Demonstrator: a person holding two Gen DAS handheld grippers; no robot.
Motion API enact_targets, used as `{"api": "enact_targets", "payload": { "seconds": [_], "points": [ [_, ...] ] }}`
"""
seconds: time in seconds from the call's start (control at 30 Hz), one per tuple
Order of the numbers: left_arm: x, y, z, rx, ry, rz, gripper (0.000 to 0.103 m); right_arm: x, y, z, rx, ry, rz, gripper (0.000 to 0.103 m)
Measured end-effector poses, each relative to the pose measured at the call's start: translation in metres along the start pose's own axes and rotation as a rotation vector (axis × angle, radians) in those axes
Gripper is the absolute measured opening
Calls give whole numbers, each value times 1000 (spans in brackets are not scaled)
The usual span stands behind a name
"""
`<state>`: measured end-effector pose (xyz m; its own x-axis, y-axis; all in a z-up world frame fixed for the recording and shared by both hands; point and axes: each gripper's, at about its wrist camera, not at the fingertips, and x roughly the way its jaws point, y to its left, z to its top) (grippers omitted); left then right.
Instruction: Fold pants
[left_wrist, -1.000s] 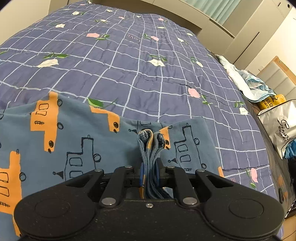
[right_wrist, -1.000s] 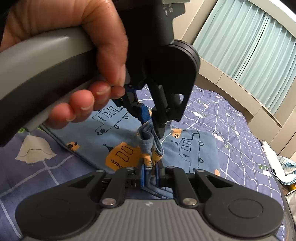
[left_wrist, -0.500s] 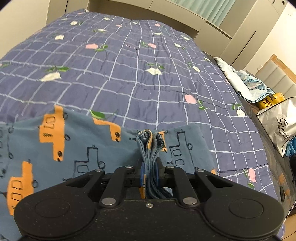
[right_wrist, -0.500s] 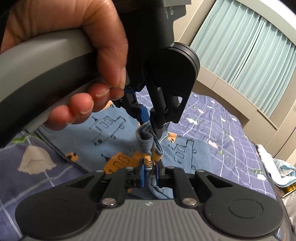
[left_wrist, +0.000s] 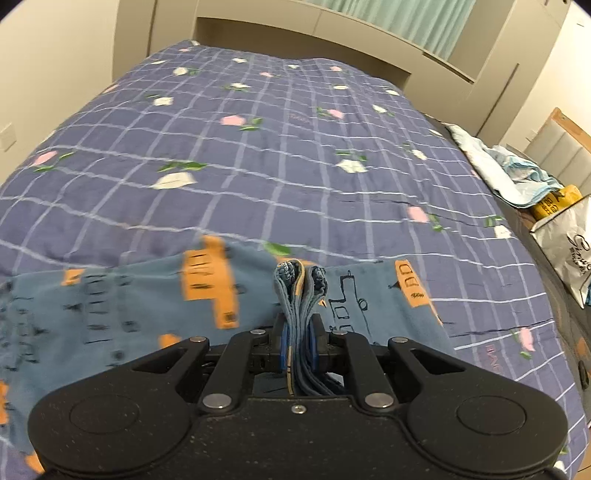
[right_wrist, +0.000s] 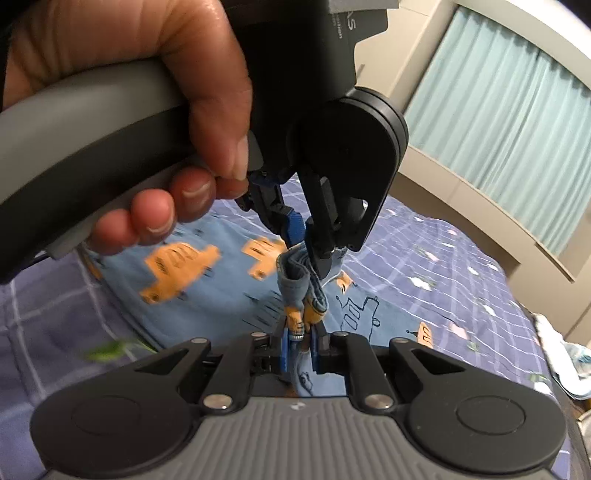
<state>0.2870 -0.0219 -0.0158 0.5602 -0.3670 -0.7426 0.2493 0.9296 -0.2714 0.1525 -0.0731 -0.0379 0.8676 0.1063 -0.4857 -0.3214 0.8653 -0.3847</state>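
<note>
Pants (left_wrist: 122, 314) spread near foot edge of bed (left_wrist: 280, 155), bunched hem lifted. Left gripper (left_wrist: 298, 338) clamps thick fabric stack; right gripper (right_wrist: 298, 341) pinches same bundle just beside it, layers kept aligned for carrying fold over.

My L wrist cam looks 12 o'clock up the bedspread (left_wrist: 280, 166); R cam sits close, facing L gripper (right_wrist: 308, 236); both share pants (left_wrist: 122, 306).

Checked floral quilt (left_wrist: 295, 177), teal curtains (right_wrist: 491, 99), white bag (left_wrist: 569, 247) beside the bed.
</note>
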Motion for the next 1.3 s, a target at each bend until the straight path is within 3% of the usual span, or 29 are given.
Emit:
{"api": "enact_targets", "payload": {
  "seconds": [0.27, 0.5, 0.53, 0.57, 0.63, 0.7, 0.77, 0.9, 0.97, 1.07, 1.2, 1.3],
  "points": [
    [16, 55, -19, -75, 31, -9, 13, 24, 33, 8, -43, 47, 79, 13],
    [28, 67, -28, -84, 44, -26, 19, 39, 30, 2, -62, 97, 108, 16],
    [29, 67, -28, -87, 45, -25, 24, 41, 31, 2, -62, 96, 109, 16],
    [29, 67, -28, -89, 47, -25, 32, 39, 30, 1, -60, 93, 110, 19],
    [27, 65, -27, -93, 48, -24, 47, 35, 29, 0, -53, 85, 106, 36],
    [24, 63, -26, -89, 46, -11, 63, 33, 30, -2, -46, 74, 97, 61],
    [21, 59, -25, -77, 32, 26, 81, 28, 20, -6, -27, 67, 99, 72],
    [15, 52, -25, -60, -24, 93, 92, 12, -10, -22, 48, 29, 126, 98],
    [15, 52, -26, -56, -64, 138, 101, 5, -29, -29, 101, 12, 117, 99],
    [24, 50, -26, -52, -93, 219, 101, -3, -57, -39, 159, 1, 19, 103],
    [35, 53, -26, -65, -100, 285, 101, 21, -104, -40, 180, 43, -109, 103],
    [39, 58, -27, -97, -104, 287, 102, 58, -136, -38, 239, 63, -105, 103]
  ]
}}
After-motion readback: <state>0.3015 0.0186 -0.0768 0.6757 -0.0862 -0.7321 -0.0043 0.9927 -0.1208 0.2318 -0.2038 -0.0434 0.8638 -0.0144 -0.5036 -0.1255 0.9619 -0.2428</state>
